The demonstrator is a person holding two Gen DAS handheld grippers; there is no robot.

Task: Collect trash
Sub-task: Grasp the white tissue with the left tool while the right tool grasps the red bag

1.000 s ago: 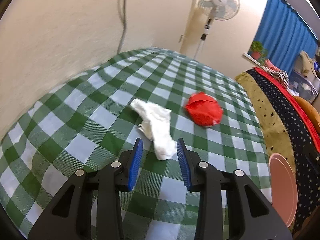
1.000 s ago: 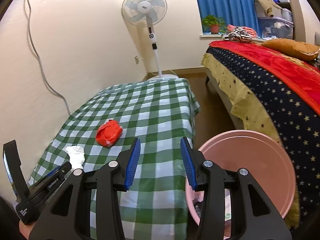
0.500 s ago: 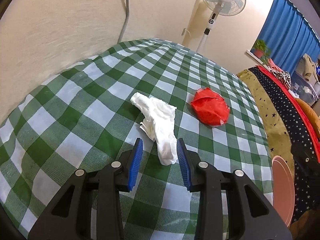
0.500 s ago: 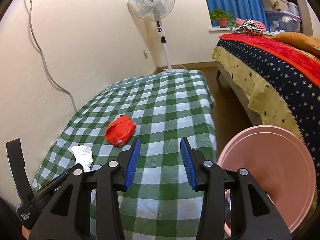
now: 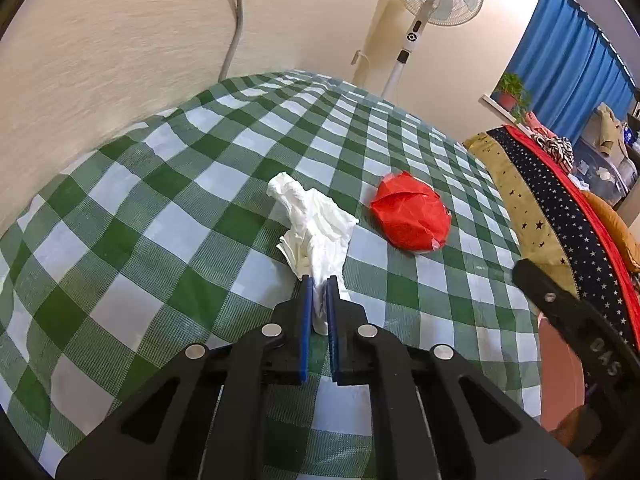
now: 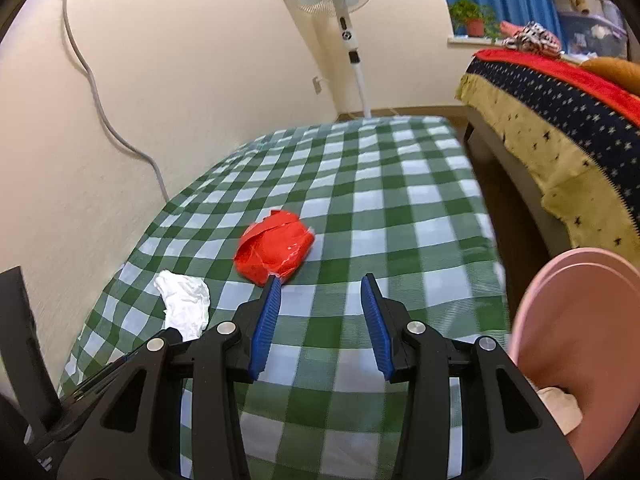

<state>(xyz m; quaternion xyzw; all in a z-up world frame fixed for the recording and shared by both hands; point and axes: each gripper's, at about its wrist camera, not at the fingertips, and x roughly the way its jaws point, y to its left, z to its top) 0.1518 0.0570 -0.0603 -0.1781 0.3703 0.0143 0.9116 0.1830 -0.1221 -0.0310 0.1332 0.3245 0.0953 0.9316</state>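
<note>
- On the table (image 5: pixel 168 216), a crumpled white tissue (image 5: pixel 316 224) lies with its near end clamped in the left gripper (image 5: pixel 319 284).
- Just beside it sits a red wrapper (image 5: pixel 410 216).
- Right gripper (image 6: pixel 322 280) hovers with fingers apart, near a pink bin (image 6: pixel 592 344).

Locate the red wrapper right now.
The red wrapper lies on the checked tablecloth, apart from and right of the white tissue that the left gripper pinches; in the right wrist view it sits ahead-left of the open right gripper.
</note>
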